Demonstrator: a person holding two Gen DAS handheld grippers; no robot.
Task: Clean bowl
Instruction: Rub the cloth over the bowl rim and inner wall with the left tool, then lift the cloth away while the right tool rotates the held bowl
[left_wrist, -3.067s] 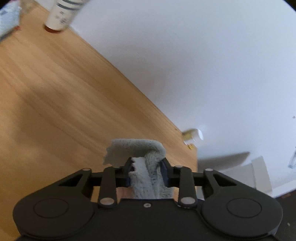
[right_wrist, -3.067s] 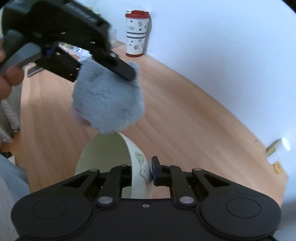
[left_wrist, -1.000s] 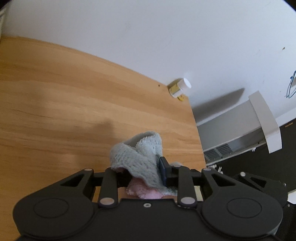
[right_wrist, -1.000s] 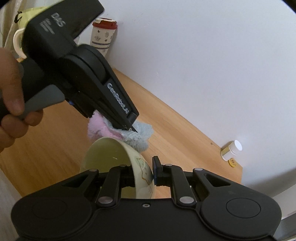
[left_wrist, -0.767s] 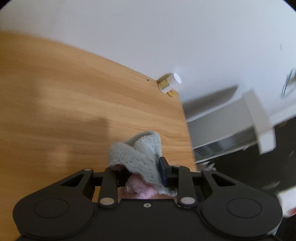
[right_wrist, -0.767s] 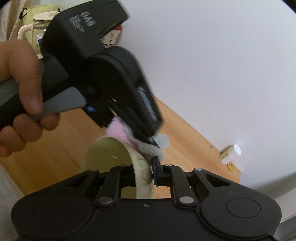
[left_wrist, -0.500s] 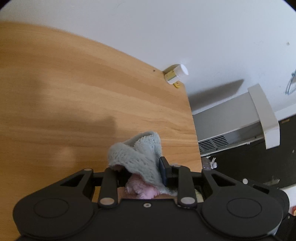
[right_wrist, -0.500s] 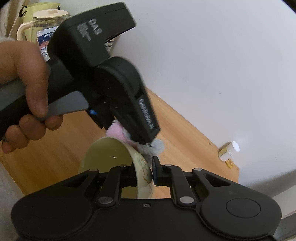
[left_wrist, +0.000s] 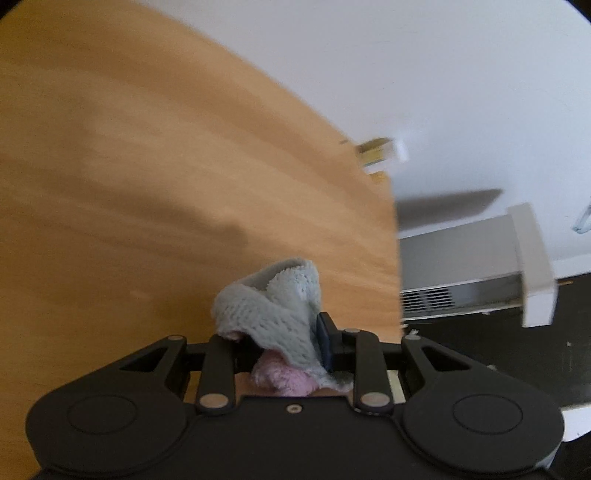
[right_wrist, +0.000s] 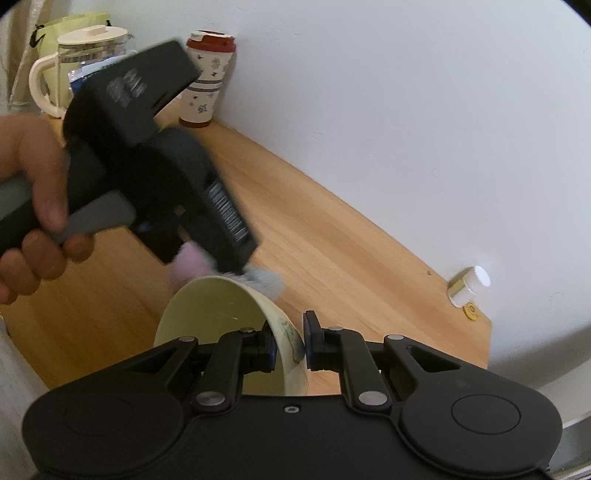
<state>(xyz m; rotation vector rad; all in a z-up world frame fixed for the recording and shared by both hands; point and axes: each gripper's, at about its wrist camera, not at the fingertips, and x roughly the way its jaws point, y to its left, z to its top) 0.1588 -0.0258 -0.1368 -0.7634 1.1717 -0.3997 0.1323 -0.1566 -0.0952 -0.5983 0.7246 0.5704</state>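
Note:
My right gripper is shut on the rim of a pale cream bowl, held tilted above the wooden table. My left gripper is shut on a grey-blue and pink cloth. In the right wrist view the left gripper presses the cloth against the bowl's far rim and outer side. The bowl's inside looks bare. Part of the cloth is hidden behind the bowl.
A small white-capped bottle lies by the wall near the table's right end; it also shows in the left wrist view. A red-lidded tumbler and a jug stand at the far left. A white heater stands beyond the table edge.
The left gripper with the cloth has come down from above the bowl to its far rim and keeps shifting along it. The right gripper holds the bowl nearly still.

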